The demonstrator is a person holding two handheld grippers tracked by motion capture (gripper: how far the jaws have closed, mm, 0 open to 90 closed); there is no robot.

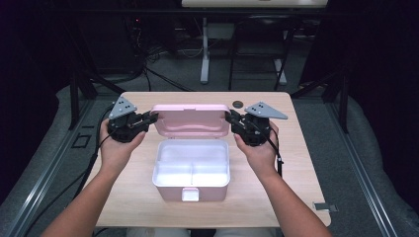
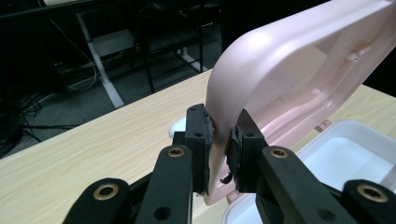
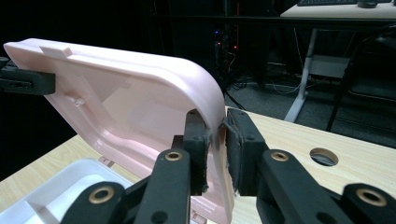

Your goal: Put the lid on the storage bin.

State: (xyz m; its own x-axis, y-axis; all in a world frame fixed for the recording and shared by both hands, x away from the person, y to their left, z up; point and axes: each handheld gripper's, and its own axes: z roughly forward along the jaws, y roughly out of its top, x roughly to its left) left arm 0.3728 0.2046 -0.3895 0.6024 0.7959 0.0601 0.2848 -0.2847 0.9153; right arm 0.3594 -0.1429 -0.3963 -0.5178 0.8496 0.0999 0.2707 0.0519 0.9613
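Left tool (image 1: 151, 118) grips the left edge of the pink lid (image 1: 190, 119), seen from above near the far left part of the worktop (image 1: 306, 163). In the left gripper view that tool (image 2: 219, 149) has its two black jaws narrow, one pad on the lid's outer face and the other on its inner face, with the rim pinched between them. Right tool (image 1: 230, 118) does the same at the lid's right edge; in the right gripper view this tool (image 3: 215, 151) has its jaws narrow too, with the lid's (image 3: 135, 116) curved corner wall between the pads.

The lid stands raised, tilted back from the box (image 1: 191, 170), hinged along the box's far side. Its hollow inner face looks toward the person. The box sits at the middle of the worktop, closer to the near edge than the far one, and its white inside is split into compartments by low walls. A small latch tab (image 1: 190, 194) sits on its near wall.

Each hand (image 1: 116, 148) wraps its tool from below and outside; the right hand (image 1: 259, 150) lies toward the right edge. A round hole (image 1: 238, 104) shows in the worktop near the far edge, just behind the right tool. In the right gripper view the left tool's jaw (image 3: 25, 81) reaches the lid's far end.
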